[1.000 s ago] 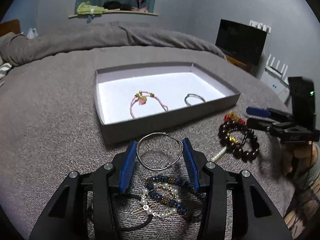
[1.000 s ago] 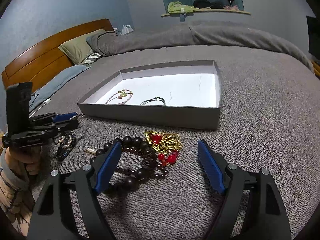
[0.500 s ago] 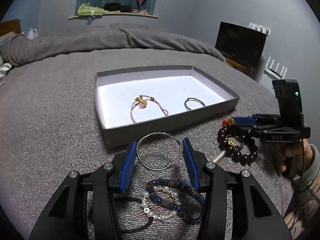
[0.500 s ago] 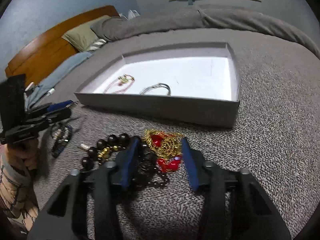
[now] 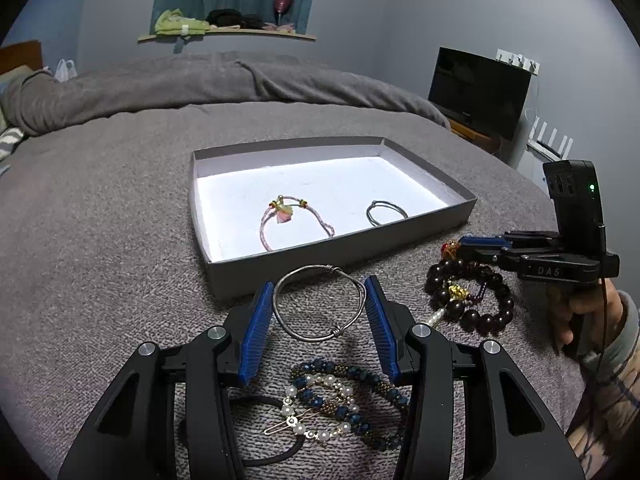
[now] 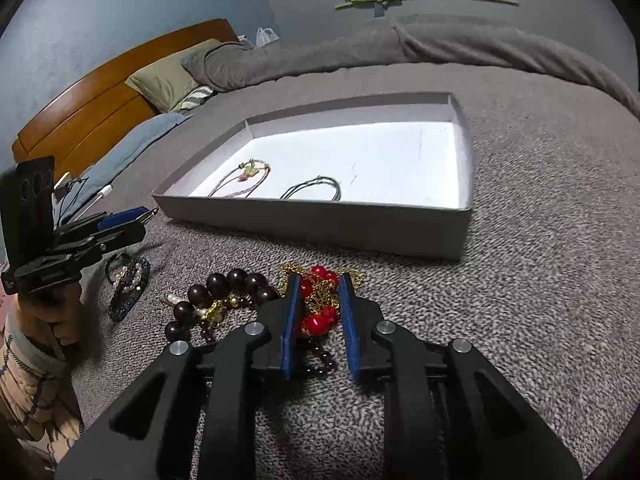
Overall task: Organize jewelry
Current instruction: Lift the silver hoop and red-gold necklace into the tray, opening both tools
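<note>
My left gripper (image 5: 319,284) is shut on a silver bangle (image 5: 319,303), held by its sides just above the bed in front of the grey tray (image 5: 280,264). The tray holds a pink cord bracelet (image 5: 294,220) and a dark thin ring bracelet (image 5: 386,212). My right gripper (image 6: 319,280) has closed around a red-and-gold chain piece (image 6: 318,300), its pads touching it on both sides, beside a dark wooden bead bracelet (image 6: 224,292). The right gripper also shows in the left wrist view (image 5: 468,242).
Blue-and-pearl beaded bracelets (image 5: 344,400), a gold hairpin (image 5: 286,424) and a black hair tie (image 5: 248,456) lie under my left gripper. The grey bedspread (image 6: 540,240) stretches right of the tray. Pillows and a wooden headboard (image 6: 100,96) are far left.
My right gripper moved forward and down over the red-and-gold piece and its jaws closed from wide open to tight around it. The left gripper stayed still, holding the bangle.
</note>
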`<action>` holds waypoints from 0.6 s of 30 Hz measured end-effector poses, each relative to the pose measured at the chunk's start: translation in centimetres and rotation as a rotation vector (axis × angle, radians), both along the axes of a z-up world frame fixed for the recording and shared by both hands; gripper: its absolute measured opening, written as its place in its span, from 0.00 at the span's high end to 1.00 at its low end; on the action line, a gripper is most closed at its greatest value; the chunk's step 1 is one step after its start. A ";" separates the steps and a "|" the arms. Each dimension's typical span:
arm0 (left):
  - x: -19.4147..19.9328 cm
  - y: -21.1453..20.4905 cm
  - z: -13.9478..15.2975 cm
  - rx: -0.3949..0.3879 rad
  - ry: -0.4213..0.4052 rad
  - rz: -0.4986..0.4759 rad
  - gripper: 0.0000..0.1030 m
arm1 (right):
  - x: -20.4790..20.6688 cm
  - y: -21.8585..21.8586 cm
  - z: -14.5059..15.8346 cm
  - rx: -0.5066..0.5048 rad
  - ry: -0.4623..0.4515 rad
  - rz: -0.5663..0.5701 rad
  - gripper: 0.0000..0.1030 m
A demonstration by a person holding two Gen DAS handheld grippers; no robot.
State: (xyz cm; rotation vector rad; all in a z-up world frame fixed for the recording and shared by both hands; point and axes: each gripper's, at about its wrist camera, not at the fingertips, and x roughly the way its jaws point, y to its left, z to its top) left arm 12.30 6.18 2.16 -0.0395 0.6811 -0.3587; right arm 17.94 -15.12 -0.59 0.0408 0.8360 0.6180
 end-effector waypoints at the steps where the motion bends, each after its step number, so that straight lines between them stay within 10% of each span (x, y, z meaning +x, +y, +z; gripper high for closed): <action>1: 0.0 0.0 0.0 0.000 0.001 -0.001 0.53 | 0.0 0.0 0.0 0.004 0.005 0.003 0.79; 18: -0.1 0.3 0.6 -0.022 -0.022 0.000 0.53 | -3.1 -1.5 3.9 0.117 -0.181 0.010 0.96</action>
